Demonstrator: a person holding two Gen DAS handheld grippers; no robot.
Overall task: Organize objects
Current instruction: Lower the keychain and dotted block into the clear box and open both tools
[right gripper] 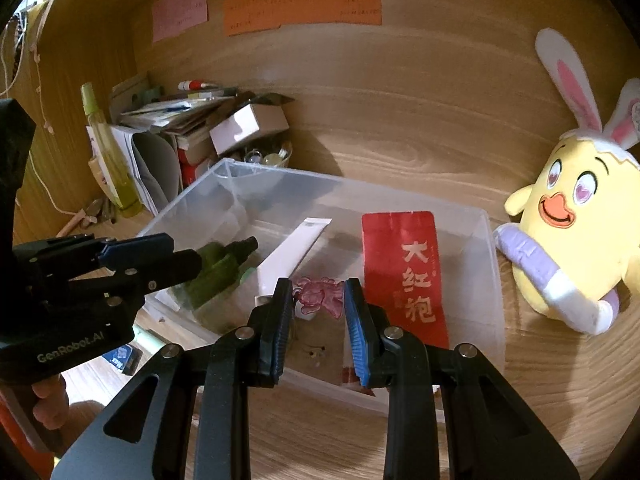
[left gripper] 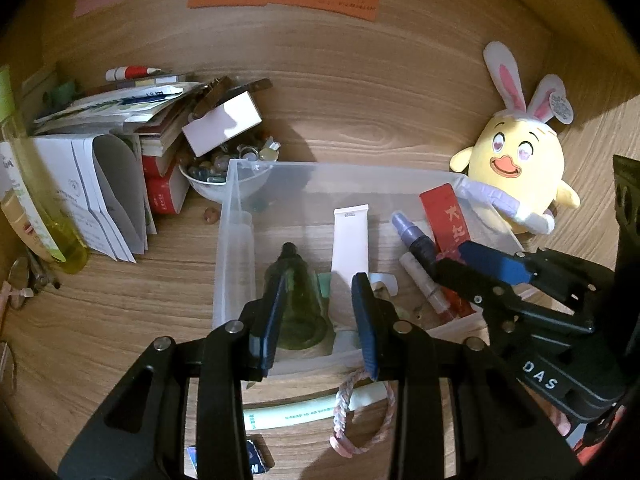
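Left wrist view: left gripper (left gripper: 320, 316) hangs over the near wall of the clear bin (left gripper: 234, 248), jaws narrow with a visible gap, nothing pinched. Green bottle (left gripper: 298, 304) lies in the bin, showing in the gap just beside the left finger; white tube (left gripper: 349, 242) lies beside it. Right gripper (left gripper: 452, 260) is over the bin's right end, above the purple pen (left gripper: 412, 236) and red packet (left gripper: 446, 216); can't tell contact. Braided band (left gripper: 362, 412) and a pale tube (left gripper: 304, 412) sit on the desk (left gripper: 400, 120) outside the bin. Chick plush (left gripper: 516, 168) is beyond the bin's right corner.

Right wrist view: right gripper (right gripper: 318, 320), jaws narrow, gap empty. Pink sticker (right gripper: 320, 296) in the bin shows between the tips; red packet just right of them.
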